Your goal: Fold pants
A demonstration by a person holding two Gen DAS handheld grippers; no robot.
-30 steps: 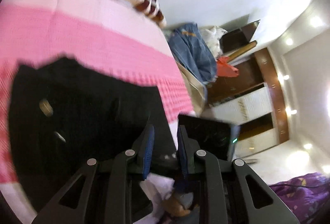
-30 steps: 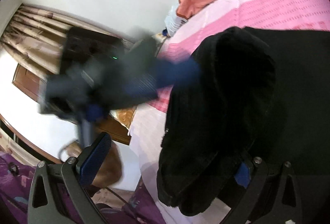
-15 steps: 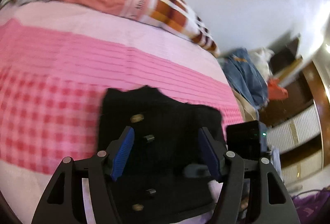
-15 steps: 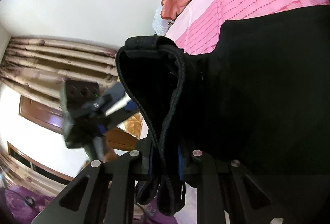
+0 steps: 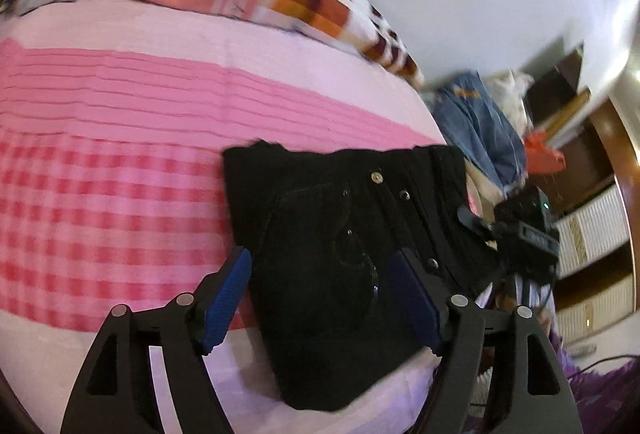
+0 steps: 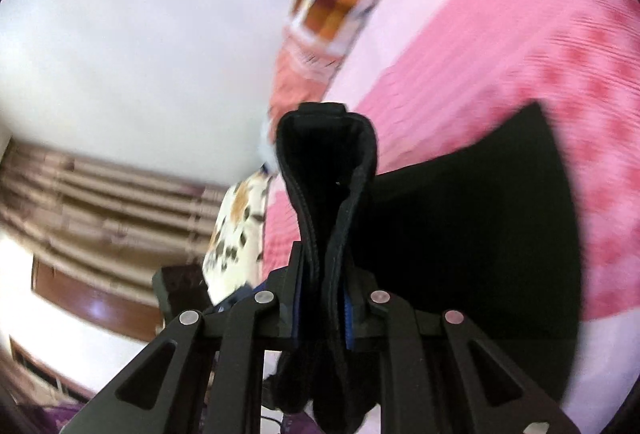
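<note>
Black pants [image 5: 336, 254] lie on the pink bed [image 5: 120, 138]. The left gripper [image 5: 320, 294], shut a second ago, is opening above them. The right gripper [image 6: 322, 298], previously wide, now clamps their edge at six o'clock, starting a fold.

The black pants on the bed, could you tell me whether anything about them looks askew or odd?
Yes: the black pants lie unevenly near the corner of the pink bedspread, and a bunched loop of waistband stands up, pinched in the right gripper. The left gripper's jaws are opening, gripping nothing.
</note>
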